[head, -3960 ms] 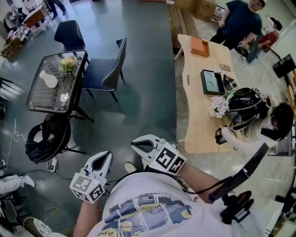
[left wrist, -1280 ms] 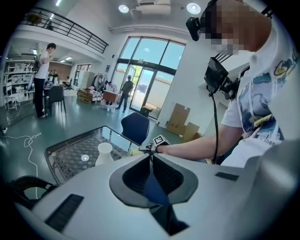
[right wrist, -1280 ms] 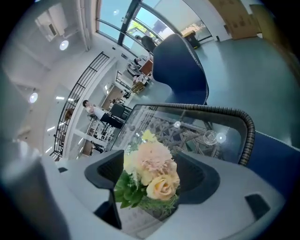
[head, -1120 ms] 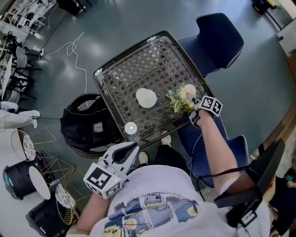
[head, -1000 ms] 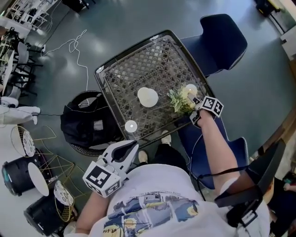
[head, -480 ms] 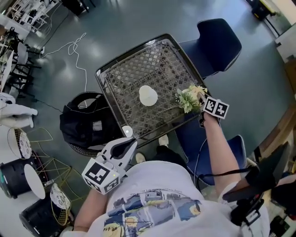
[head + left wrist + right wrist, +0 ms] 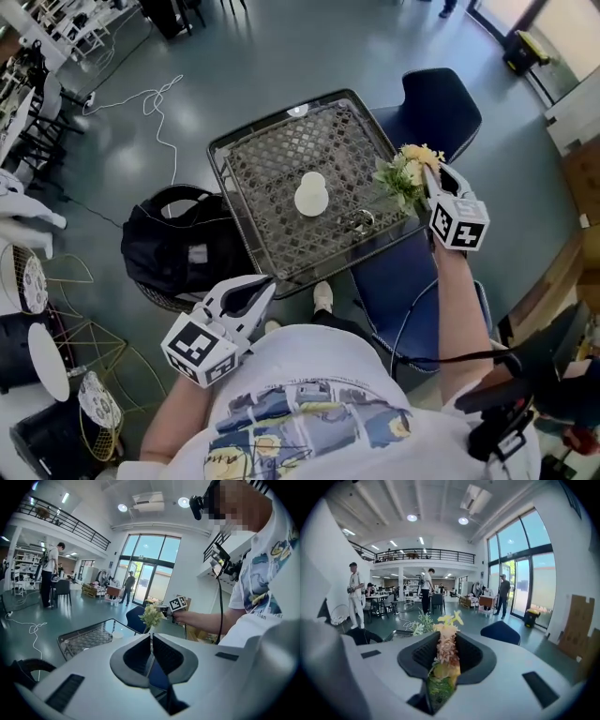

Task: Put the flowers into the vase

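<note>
A bunch of pale yellow and green flowers (image 7: 408,174) hangs above the right edge of the mesh table (image 7: 272,155). My right gripper (image 7: 429,180) holds the bunch; its jaws are closing, with the flowers (image 7: 444,656) pressed between the pads. The white vase (image 7: 311,194) stands upright near the table's middle, left of the flowers. Low at the near left, off the table, my left gripper (image 7: 251,291) has its jaws together on nothing. In the left gripper view (image 7: 151,641) the flowers (image 7: 151,616) show beyond the tips.
Dark blue chairs stand right of the table (image 7: 441,103) and under my right arm (image 7: 394,281). A black bag (image 7: 178,248) rests at the table's left. A small round object (image 7: 361,220) lies on the mesh near the front edge. Wire stools (image 7: 89,412) and a cable (image 7: 150,103) lie on the floor.
My right gripper shut on the flowers and lifted them off the table, rolling as it rose. The left gripper shifted slightly and stayed shut.
</note>
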Demonstrator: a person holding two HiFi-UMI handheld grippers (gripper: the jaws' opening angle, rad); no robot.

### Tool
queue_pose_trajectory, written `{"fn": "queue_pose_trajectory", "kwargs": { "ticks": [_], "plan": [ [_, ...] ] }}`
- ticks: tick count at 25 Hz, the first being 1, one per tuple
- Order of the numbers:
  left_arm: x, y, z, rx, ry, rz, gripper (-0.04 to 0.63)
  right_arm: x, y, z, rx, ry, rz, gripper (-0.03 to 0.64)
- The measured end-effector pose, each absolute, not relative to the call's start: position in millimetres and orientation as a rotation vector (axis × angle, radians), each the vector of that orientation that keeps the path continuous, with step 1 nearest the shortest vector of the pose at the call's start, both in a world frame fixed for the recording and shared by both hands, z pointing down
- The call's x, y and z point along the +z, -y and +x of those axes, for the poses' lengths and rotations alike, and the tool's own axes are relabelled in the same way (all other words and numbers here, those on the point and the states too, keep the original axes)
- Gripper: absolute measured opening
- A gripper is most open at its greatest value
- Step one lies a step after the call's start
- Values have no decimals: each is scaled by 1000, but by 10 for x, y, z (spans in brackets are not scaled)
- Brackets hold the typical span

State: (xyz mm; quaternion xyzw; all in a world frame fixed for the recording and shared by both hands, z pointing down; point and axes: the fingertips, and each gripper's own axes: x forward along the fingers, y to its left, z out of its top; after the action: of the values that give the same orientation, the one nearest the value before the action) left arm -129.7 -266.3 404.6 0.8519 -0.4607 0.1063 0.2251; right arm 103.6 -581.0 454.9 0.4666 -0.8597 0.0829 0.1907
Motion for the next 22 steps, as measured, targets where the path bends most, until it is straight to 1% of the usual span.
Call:
{"fn": "queue_pose_trajectory", "kwargs": {
  "ticks": [6,10,16,22],
  "plan": [
    [4047,2336,-1485,247,1295,2351,11,3366,5599,480,-127,2542,1267,100],
    [4032,2160,-1618,215,1332,2338,11,2908,5408,15,-398,2570,1184,100],
    [4031,1929,-1817,179,1402,2305,11,3050,5301,-605,-625,2518,1040,100],
    [4108,1705,-2078,159,1493,2213,11,3533,5238,-1127,-803,2437,919,100]
  ]
}}
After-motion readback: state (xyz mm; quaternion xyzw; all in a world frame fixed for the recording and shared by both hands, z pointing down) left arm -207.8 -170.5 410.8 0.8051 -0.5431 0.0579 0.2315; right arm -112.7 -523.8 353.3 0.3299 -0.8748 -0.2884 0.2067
